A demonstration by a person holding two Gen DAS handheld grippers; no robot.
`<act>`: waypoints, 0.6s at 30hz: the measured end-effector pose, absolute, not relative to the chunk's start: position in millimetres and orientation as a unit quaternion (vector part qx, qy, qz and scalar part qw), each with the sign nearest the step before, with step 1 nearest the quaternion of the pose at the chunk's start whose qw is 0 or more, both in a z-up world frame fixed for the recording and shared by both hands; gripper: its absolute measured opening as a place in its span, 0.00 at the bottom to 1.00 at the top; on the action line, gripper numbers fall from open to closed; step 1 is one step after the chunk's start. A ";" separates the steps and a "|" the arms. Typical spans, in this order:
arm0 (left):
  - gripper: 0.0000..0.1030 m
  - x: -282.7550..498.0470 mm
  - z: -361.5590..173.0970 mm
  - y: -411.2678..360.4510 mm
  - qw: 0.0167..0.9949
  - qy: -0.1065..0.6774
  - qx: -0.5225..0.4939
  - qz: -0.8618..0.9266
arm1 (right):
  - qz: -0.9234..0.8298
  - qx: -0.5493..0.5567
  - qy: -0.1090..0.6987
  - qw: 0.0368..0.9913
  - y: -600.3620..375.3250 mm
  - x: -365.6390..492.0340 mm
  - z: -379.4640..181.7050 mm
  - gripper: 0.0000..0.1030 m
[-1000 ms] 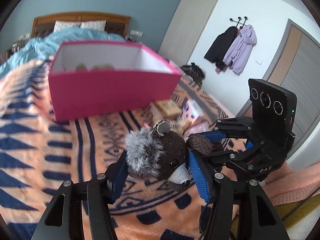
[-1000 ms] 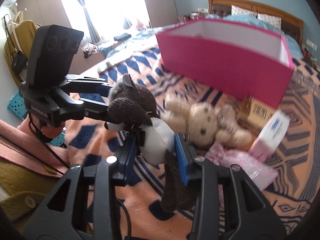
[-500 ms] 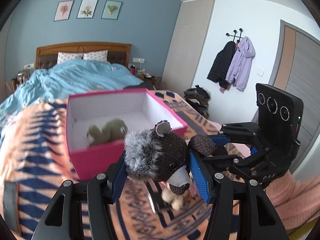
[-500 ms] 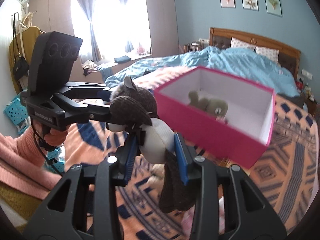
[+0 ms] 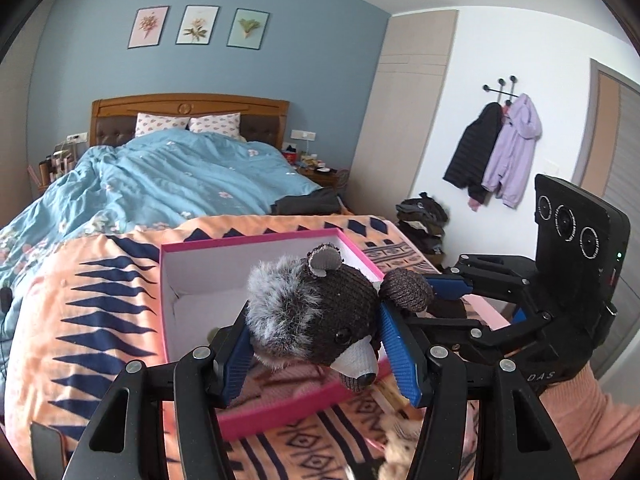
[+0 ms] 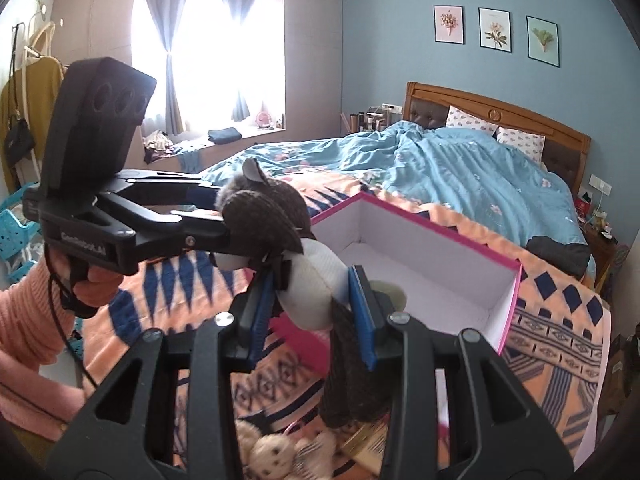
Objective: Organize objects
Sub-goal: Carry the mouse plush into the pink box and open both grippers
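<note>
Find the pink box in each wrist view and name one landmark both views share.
Left wrist: the pink box lies centre-left on the orange blanket, behind the plush raccoon gripped by the left gripper.
Right wrist: the box lies right of centre, beyond the toy held by the right gripper.
Shared landmark: the three framed prints.

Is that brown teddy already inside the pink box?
Not yet. The brown teddy hangs above the pink box, its head clamped by the left gripper and its body by the right gripper.
</note>
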State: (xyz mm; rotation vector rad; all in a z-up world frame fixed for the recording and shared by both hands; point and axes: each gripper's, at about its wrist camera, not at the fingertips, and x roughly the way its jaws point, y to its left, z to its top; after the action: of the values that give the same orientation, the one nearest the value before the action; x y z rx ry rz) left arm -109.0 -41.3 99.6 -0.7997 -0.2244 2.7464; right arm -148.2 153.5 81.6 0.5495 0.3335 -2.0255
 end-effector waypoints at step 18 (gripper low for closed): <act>0.58 -190.4 59.1 -77.7 0.095 -0.130 -0.334 0.929 | -0.831 0.284 0.150 0.454 104.4 -230.4 57.9 0.39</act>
State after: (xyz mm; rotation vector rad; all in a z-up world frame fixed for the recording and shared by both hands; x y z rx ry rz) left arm -190.4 -77.7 59.1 -0.9909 -0.3851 2.7538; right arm -230.4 104.4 57.9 0.7005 0.3707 -2.0517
